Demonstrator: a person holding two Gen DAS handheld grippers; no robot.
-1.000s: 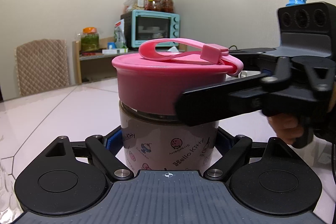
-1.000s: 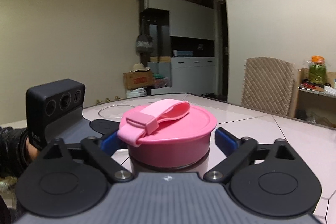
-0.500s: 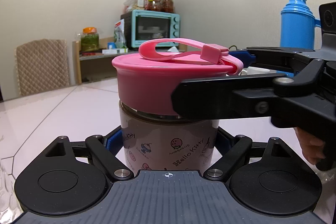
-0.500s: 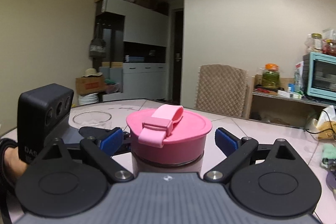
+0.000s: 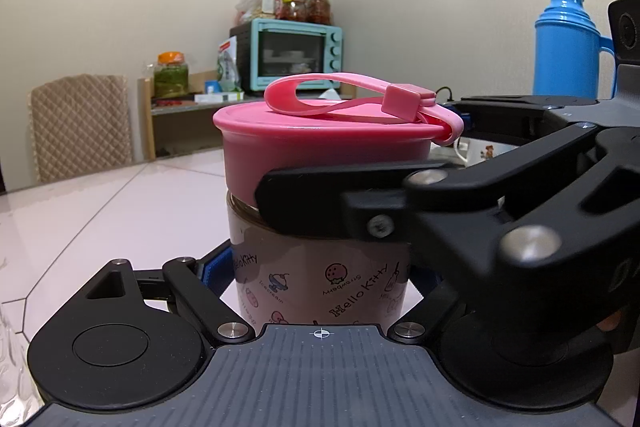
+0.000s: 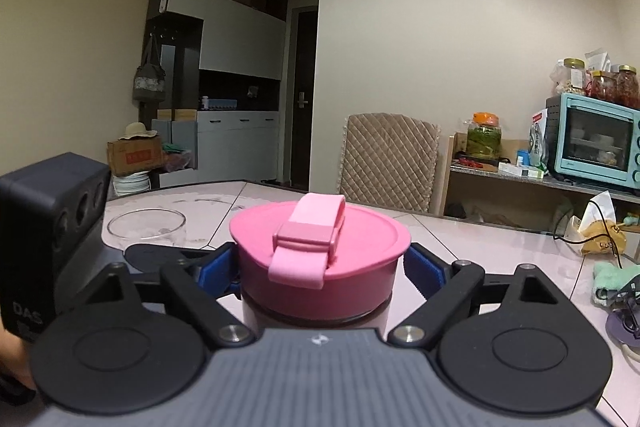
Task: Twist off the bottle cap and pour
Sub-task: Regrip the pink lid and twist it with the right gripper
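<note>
A Hello Kitty bottle (image 5: 320,275) with a wide pink cap (image 5: 320,147) and pink strap stands on the table. My left gripper (image 5: 320,267) is shut on the bottle's body, low down. My right gripper (image 6: 320,271) is shut on the pink cap (image 6: 320,259), its blue pads (image 6: 424,271) pressed to both sides. In the left wrist view the right gripper's black finger (image 5: 340,195) crosses the cap's lower edge from the right. The left gripper's body (image 6: 48,227) shows at the left of the right wrist view.
A clear glass bowl (image 6: 146,225) sits on the table beyond the bottle. A blue thermos (image 5: 568,47) and a white mug (image 5: 480,151) stand at the right. A yellow bag and green cloth (image 6: 612,275) lie on the table. A chair (image 6: 388,159) and oven shelf stand behind.
My right gripper has swung around the bottle with the cap in its grip, its view panning from the cabinets toward the oven. The strap's clasp turned with it. The left gripper and bottle stayed still.
</note>
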